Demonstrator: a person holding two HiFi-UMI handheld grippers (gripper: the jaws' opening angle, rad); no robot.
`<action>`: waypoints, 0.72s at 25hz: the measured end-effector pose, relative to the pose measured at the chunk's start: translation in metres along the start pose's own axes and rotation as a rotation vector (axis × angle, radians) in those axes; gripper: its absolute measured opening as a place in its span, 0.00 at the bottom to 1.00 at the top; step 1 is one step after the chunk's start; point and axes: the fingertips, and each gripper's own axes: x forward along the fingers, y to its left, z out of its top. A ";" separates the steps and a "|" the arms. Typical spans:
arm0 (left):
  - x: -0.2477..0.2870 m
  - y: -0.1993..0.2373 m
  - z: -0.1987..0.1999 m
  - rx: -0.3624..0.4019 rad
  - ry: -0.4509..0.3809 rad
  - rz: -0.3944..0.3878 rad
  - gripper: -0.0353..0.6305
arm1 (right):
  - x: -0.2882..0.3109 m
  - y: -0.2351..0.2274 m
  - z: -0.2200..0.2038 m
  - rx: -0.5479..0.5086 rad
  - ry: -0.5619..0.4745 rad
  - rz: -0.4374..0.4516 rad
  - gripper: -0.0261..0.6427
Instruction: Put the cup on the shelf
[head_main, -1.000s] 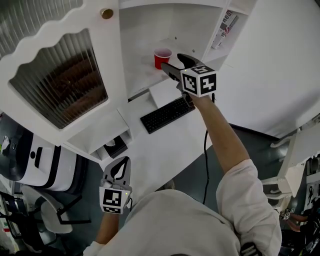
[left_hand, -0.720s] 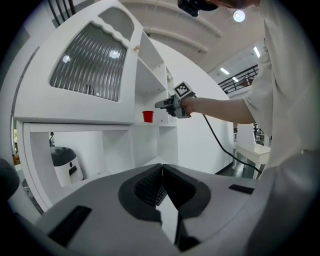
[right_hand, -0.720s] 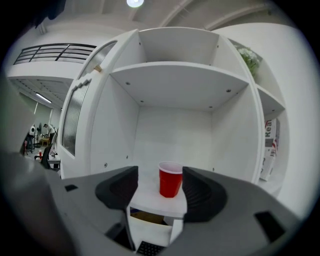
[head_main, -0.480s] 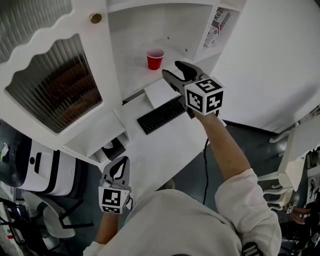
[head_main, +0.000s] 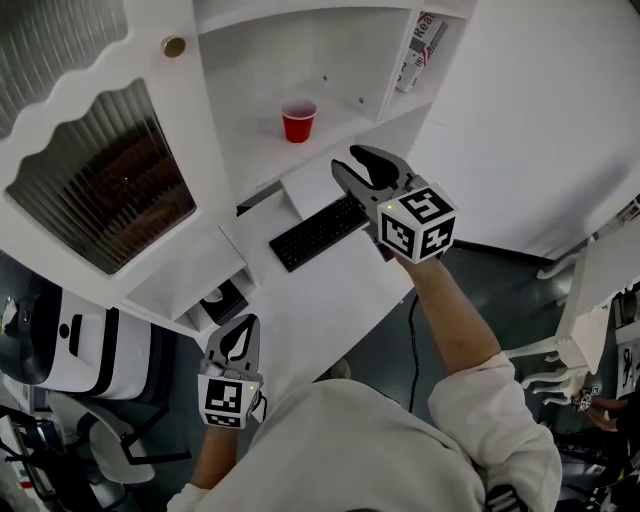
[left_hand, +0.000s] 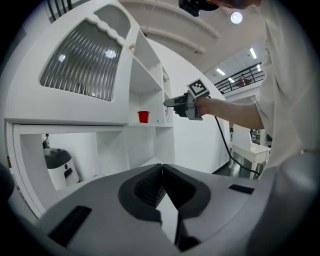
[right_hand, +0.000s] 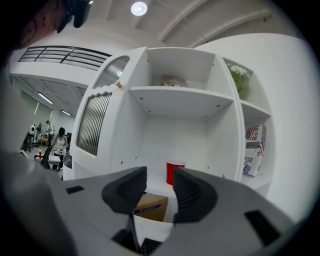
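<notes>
**Head view with both gripper views.** The right gripper (head_main: 357, 166) is held out on a stretched arm and points at the open shelf (head_main: 335, 105). Its jaws stand partly apart, having just been closing, and nothing is between them. The red cup (head_main: 298, 120) stands upright on the shelf board, ahead of this gripper and clear of its tips. In the right gripper view the cup (right_hand: 175, 171) shows beyond the gap in the right gripper (right_hand: 159, 176), close above the right-hand jaw. A cardboard box (right_hand: 150, 205) lies below the jaws. A black keyboard (head_main: 318, 232) rests on the desk (head_main: 330, 295) beneath this gripper, and a book (head_main: 420, 45) leans in the compartment to its right. The left gripper (head_main: 238, 335) is held low by the person's body with its jaws together and empty. Seen from the left gripper (left_hand: 162, 169), the cup (left_hand: 143, 116) stands far ahead and higher.
</notes>
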 end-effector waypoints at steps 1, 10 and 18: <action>0.000 0.000 0.000 0.001 0.000 -0.002 0.06 | -0.004 0.001 -0.001 -0.003 -0.001 -0.002 0.29; 0.002 -0.003 0.003 0.010 -0.006 -0.016 0.06 | -0.040 0.020 -0.010 -0.005 -0.026 -0.007 0.19; 0.001 -0.008 0.004 0.021 -0.008 -0.036 0.06 | -0.064 0.026 -0.020 0.013 -0.034 -0.030 0.09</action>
